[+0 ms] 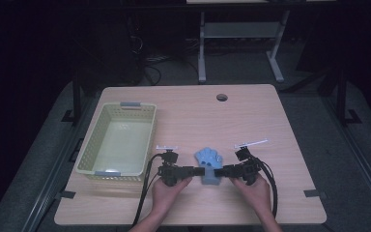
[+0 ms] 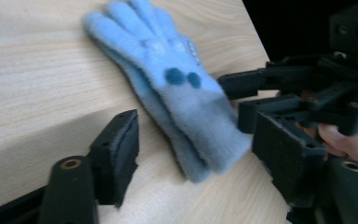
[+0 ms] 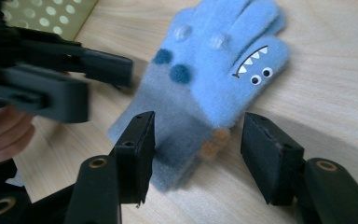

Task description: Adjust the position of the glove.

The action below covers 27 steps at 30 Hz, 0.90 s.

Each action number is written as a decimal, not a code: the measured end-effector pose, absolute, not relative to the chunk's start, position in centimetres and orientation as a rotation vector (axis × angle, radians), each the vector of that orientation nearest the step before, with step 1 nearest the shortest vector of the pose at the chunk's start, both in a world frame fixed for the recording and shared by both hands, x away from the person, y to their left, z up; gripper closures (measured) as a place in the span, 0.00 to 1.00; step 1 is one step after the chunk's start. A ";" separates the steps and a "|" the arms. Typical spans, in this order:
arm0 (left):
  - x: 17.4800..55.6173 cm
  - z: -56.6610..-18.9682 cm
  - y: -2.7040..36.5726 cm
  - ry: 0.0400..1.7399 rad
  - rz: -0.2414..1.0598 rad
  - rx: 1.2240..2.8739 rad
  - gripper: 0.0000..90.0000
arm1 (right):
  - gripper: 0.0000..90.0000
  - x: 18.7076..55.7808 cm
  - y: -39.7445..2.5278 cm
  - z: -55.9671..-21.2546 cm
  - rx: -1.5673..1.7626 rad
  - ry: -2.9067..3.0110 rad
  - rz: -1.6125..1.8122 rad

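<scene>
The blue monster glove (image 1: 208, 164) lies flat on the counter (image 1: 251, 121), cuff nearest the person — between both hand-held grippers: left (image 1: 199, 171) and right (image 1: 218, 172), each spread apart astride the cuff.

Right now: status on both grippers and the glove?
Left gripper open, right gripper open, each straddling the cuff. Blue glove flat on table, not gripped. Basket off to the left, nothing blocking.

A light wooden table (image 1: 251, 111) with a round cable hole (image 1: 221, 97) near its far edge carries a pale yellow perforated basket (image 1: 91, 145) at its left and a blue glove (image 1: 209, 159) lying flat near the front edge
</scene>
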<state>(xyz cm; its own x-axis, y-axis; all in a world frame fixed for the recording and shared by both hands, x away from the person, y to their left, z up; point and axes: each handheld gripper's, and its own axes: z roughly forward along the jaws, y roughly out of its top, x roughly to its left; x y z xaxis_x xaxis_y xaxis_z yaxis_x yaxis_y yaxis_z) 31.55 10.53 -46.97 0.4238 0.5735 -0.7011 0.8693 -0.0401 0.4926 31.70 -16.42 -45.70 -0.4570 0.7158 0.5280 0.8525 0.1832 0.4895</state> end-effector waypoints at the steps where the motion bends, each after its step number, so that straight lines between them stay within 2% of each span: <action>1: 31.7 -47.1 10.6 1.264 -0.397 1.729 0.38 | 0.50 31.7 -16.4 -45.7 -1.531 -2.261 -1.128; 16: 31.9 -47.9 9.6 1.266 -0.437 1.750 0.53 | 0.54 31.5 -16.0 -46.4 -1.547 -2.251 -1.117; 27: 31.7 -48.2 9.1 1.246 -0.445 1.765 0.62 | 0.67 31.0 -15.4 -47.0 -1.553 -2.199 -1.158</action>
